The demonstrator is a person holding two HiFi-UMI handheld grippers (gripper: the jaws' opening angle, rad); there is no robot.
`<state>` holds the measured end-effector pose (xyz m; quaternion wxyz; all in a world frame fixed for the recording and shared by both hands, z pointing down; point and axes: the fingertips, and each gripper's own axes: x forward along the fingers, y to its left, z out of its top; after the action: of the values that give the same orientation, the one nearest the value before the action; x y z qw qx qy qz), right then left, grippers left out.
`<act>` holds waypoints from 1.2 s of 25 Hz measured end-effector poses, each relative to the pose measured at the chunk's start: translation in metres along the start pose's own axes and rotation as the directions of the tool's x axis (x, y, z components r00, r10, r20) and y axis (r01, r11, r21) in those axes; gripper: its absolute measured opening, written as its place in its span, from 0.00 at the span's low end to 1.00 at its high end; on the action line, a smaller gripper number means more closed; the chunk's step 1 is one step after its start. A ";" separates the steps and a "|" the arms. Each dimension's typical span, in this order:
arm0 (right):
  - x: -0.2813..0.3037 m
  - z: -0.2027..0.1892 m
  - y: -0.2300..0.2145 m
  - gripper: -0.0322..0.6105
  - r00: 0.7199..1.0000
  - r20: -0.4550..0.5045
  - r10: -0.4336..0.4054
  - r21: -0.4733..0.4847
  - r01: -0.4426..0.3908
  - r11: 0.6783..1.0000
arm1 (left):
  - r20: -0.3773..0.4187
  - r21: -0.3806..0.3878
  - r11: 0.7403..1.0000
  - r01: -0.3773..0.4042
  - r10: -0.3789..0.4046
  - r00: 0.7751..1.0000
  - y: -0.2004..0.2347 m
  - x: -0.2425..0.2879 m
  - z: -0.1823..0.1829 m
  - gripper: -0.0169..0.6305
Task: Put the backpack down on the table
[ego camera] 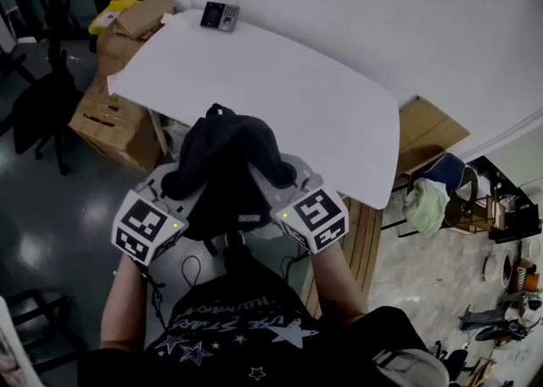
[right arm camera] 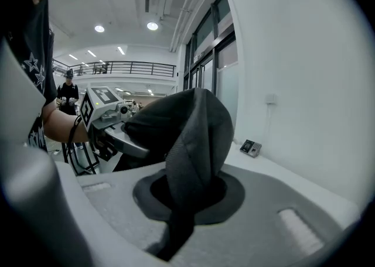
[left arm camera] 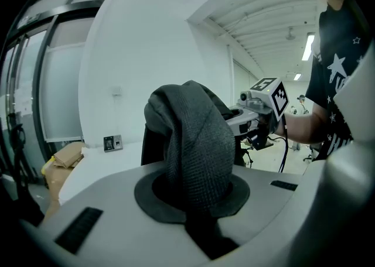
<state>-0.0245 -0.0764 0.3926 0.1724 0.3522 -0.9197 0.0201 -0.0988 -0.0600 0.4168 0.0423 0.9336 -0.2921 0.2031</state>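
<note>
The backpack [ego camera: 222,156] is off the table: a dark bundle hanging between your two tongs in front of your chest, its top over the near edge of the white table [ego camera: 297,97]. Your left gripper [left arm camera: 193,201] is clamped on a fold of its woven fabric, and your right gripper [right arm camera: 179,207] is clamped on another fold or strap. Neither pair of jaws shows any gap around the cloth.

I judge this to be the carrying step, with the bag lifted and at the table but not yet set down. The next move calls for taking it further over the bare tabletop, well short of the small keypad device [ego camera: 219,16] by the wall. Lower both sides together until the bottom rests, and only then let the jaws part.

Your forearms reach forward side by side, with the grippers angled in toward each other and tipped a little downward.
</note>
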 end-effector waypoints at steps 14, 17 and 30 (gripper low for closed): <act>0.039 0.069 -0.129 0.09 0.994 0.112 0.020 -0.095 -0.010 0.995 | 0.016 0.122 0.992 -0.041 0.039 0.999 0.091 0.072 0.099 0.10; 0.050 0.078 -0.147 0.09 0.991 0.129 0.026 -0.116 -0.010 0.993 | 0.034 0.123 0.990 -0.064 0.060 0.998 0.109 0.082 0.109 0.10; 0.107 0.080 -0.200 0.09 0.993 0.109 -0.048 -0.100 0.059 0.993 | 0.108 0.093 0.994 -0.053 0.043 0.993 0.180 0.125 0.111 0.10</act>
<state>0.0080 -0.3083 0.3360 0.1419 0.3680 -0.9175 -0.0509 -0.0678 -0.2967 0.3586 -0.0229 0.9367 -0.3061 0.1683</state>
